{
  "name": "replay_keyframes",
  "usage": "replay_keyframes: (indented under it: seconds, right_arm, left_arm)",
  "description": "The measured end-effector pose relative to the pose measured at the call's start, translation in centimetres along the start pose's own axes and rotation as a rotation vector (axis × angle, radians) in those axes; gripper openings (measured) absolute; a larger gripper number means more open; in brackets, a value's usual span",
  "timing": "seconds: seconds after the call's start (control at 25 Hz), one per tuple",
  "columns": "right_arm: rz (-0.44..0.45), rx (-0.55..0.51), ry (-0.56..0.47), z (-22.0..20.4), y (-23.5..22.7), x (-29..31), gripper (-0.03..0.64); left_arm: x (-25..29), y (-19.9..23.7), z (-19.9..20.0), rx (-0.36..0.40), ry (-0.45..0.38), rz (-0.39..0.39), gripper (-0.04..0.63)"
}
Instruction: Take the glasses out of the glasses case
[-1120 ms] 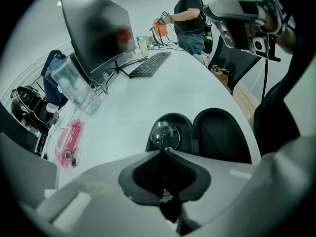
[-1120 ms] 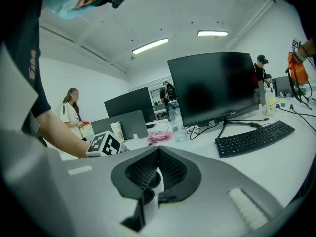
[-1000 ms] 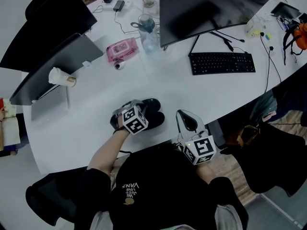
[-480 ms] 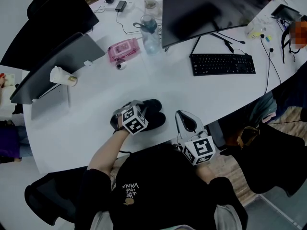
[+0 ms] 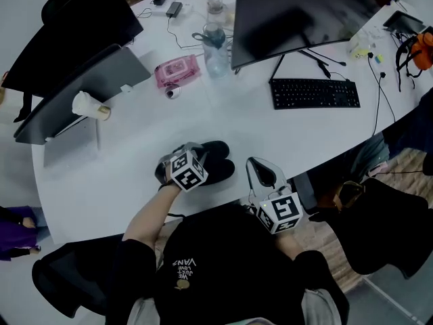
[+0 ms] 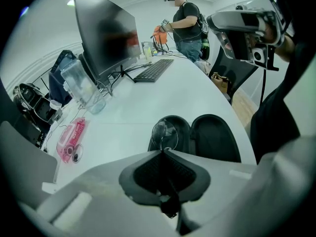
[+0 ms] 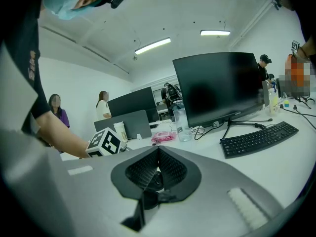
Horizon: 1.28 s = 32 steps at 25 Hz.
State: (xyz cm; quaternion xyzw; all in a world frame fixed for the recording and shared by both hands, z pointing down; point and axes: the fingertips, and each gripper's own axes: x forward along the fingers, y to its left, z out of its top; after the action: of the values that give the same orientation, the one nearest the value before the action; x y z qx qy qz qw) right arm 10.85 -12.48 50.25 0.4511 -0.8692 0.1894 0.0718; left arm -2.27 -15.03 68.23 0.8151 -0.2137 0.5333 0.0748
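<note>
Head view: open black glasses case [image 5: 220, 160] lies on desk [image 5: 284, 131] at near edge, left tongs [image 6: 163, 151] angled down onto it. Left tongs just been closing, now pinched on lens rim of glasses [image 6: 165, 134], which sit in one half of case. Right tongs [image 7: 158, 149] closed, empty, just right of case.

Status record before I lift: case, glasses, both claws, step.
case: glasses case lies open on the white table
glasses: glasses inside the case, one lens standing up at the left claw's tips
left claw: left claw jaws have just been closing and now appear pinched on the glasses' frame
right claw: right claw shut, nothing between the jaws, apart from the case
step: glasses not yet lifted out
</note>
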Motion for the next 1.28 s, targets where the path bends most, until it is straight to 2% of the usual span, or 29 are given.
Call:
replay_keyframes:
  seconds: [0.72,1.28]
  right_arm:
    - [0.027,-0.015,0.002,0.4,1.3,0.5,0.002]
    - [0.049,-0.041,0.005,1.5,2.3,0.7,0.002]
  left_arm:
    - [-2.9,0.4,0.5,-0.028,-0.068,0.032,0.012]
    - [-5.9,0.5,1.1,-0.017,-0.120,0.054,0.011]
